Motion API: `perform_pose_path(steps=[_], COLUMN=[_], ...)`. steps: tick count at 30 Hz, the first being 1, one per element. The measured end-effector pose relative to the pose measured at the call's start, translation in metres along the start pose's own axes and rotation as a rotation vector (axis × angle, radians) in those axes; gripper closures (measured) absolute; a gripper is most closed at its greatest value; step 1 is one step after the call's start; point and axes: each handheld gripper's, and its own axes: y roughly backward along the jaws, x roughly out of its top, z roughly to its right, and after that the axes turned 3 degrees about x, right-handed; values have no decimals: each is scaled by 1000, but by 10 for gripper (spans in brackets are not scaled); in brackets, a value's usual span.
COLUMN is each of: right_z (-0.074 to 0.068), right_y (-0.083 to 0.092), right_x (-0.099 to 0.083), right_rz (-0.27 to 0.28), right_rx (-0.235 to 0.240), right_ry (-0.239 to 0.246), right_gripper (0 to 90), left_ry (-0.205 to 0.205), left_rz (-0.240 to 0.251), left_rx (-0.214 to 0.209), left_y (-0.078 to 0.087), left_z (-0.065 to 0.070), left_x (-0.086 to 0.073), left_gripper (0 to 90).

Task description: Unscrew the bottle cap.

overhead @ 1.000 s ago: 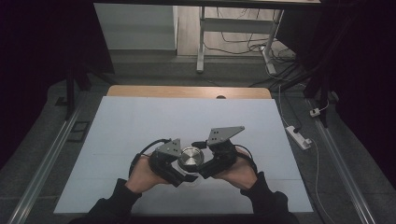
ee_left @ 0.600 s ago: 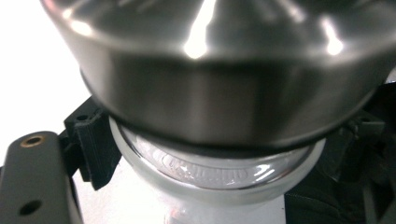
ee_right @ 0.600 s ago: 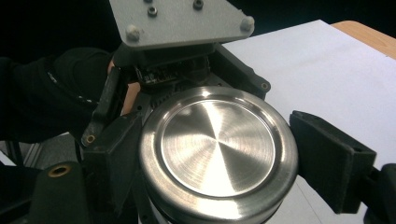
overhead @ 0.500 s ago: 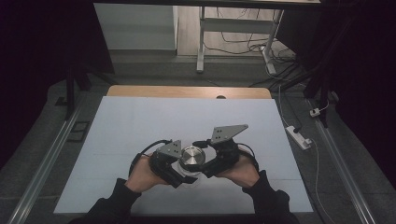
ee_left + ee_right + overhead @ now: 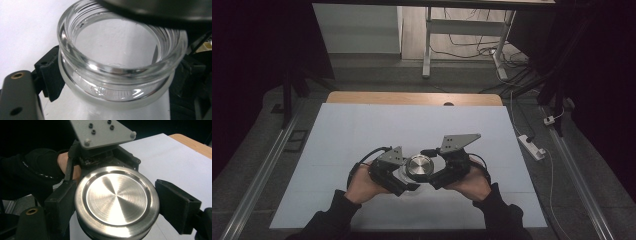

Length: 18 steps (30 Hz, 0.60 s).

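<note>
A clear glass jar [image 5: 120,75] with a threaded mouth is held by its neck, with my left gripper [image 5: 120,85] shut on it. A round brushed-steel lid [image 5: 116,200] sits between the black pads [image 5: 177,205] of my right gripper [image 5: 117,220], which is shut on its rim. In the high view the lid [image 5: 419,166] lies between the left gripper [image 5: 407,176] and the right gripper [image 5: 433,173], low over the table's near middle. From the left gripper view the lid's dark edge [image 5: 155,10] hangs over the jar's far rim, and the near part of the mouth is uncovered.
The white tabletop [image 5: 412,130] stretches away from both hands, with a wooden edge [image 5: 412,98] at the far side. A power strip [image 5: 532,146] lies on the floor to the right. Metal rails [image 5: 257,180] run along the table's sides.
</note>
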Motion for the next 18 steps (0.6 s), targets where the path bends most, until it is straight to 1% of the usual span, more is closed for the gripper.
perform_pose_path(steps=[1,3,5,7,9,11,12,16,18], right_z=[0,0,-1,-1,-3,-3,-4,-6,-8], right_y=[0,1,1,2,3,3,3,2,1], right_x=[0,0,0,-1,-1,-1,-1,-2,-3], right_rz=[0,0,1,5,3,3,4,2,-1], right_rx=[0,-7,-12,-19,-26,-26,-28,-30,-31], right_ry=[0,4,6,9,11,13,18,21,25], right_gripper=[197,198,197,197,197,197,197,197,197], left_ry=[0,20,24,41,46,52,63,78,86], left_rz=[0,9,11,20,22,21,23,29,33], left_rx=[0,19,25,44,50,64,79,95,114], left_y=[0,1,2,4,4,5,6,8,10], left_z=[0,-3,-4,-6,-8,-10,-12,-15,-18], left_x=[0,-2,-2,-3,-4,-5,-6,-8,-9], left_gripper=[160,160,160,160,160,160,160,160,160])
